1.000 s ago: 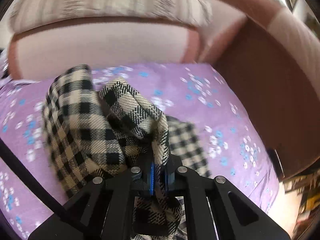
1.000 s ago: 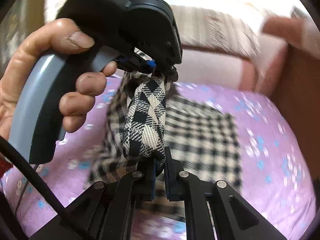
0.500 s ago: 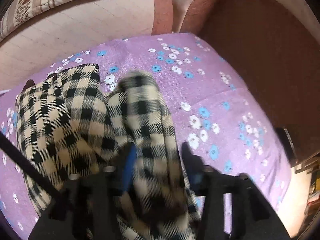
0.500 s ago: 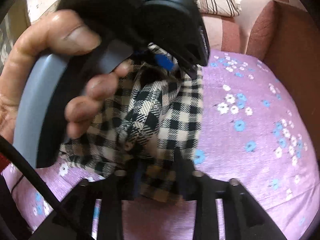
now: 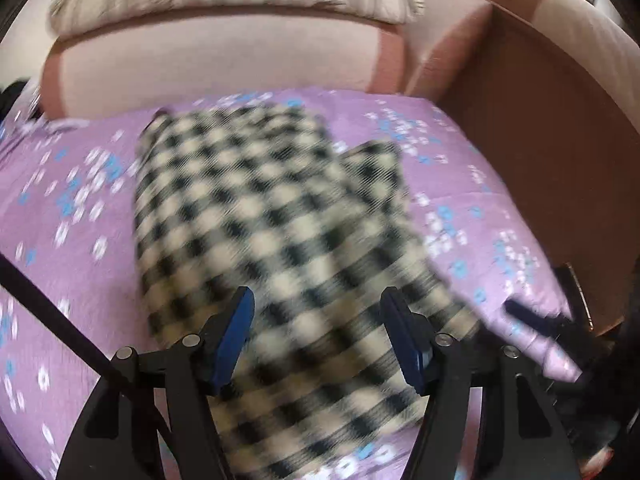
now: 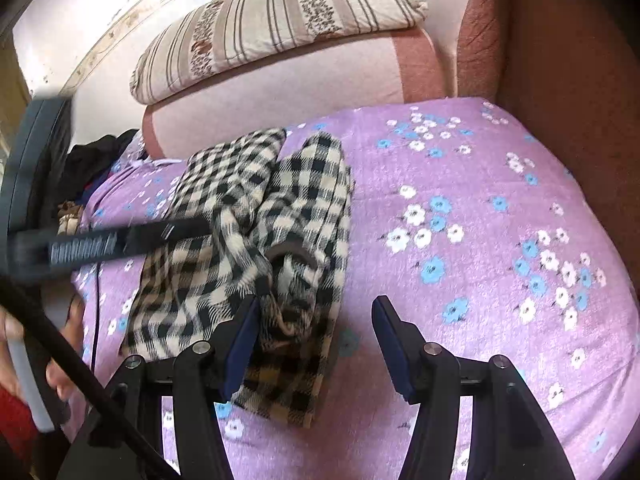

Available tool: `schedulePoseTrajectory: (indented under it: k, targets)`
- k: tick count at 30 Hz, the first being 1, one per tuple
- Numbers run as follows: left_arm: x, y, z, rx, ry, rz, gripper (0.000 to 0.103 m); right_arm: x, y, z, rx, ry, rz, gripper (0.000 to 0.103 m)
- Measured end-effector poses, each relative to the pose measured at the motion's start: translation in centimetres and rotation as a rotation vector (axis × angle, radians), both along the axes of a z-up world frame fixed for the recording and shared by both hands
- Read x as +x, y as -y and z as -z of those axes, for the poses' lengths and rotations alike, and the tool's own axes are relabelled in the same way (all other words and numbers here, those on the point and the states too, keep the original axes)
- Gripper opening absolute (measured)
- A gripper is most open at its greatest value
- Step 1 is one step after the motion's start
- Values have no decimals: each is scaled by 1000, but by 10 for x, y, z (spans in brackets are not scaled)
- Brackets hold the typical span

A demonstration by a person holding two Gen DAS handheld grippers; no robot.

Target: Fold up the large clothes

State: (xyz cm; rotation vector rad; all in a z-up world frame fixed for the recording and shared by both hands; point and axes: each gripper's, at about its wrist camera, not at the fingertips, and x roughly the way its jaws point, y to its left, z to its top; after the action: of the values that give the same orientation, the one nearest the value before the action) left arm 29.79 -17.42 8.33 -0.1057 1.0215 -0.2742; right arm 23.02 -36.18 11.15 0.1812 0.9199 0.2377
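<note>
A black-and-cream checked garment [image 5: 276, 232] lies folded in a loose heap on the purple flowered cover [image 5: 72, 240]. My left gripper [image 5: 320, 336] is open just above its near edge, holding nothing. In the right wrist view the same garment [image 6: 248, 240] lies left of centre, rumpled, with a collar opening showing. My right gripper [image 6: 314, 340] is open and empty, its left finger at the garment's near right edge. The left gripper's body [image 6: 120, 240] crosses that view at the left, over the garment.
The cover lies on a sofa seat with a pink and brown backrest [image 6: 280, 88] and a brown armrest [image 6: 560, 60] on the right. A striped pillow [image 6: 276, 20] sits on top of the backrest. Dark clothes [image 6: 96, 160] lie at the far left.
Both grippers held the garment up one second ago. They have opened and let it drop onto the cover, and both have drawn back from it.
</note>
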Motion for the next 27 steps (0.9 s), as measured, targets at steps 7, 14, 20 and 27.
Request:
schedulePoseTrajectory:
  k: [7, 14, 20, 27]
  targets:
    - [-39, -28, 35, 12, -2, -51, 64, 15, 25, -15, 65, 49, 143, 62]
    - [-67, -17, 36, 142, 74, 4, 64, 40, 64, -10, 225, 42, 297, 62]
    - [-83, -31, 17, 131, 100, 1, 64, 67, 65, -6, 429, 68, 257, 63]
    - [-89, -58, 4, 97, 101, -58, 64, 107, 0, 17, 441, 1, 44, 62]
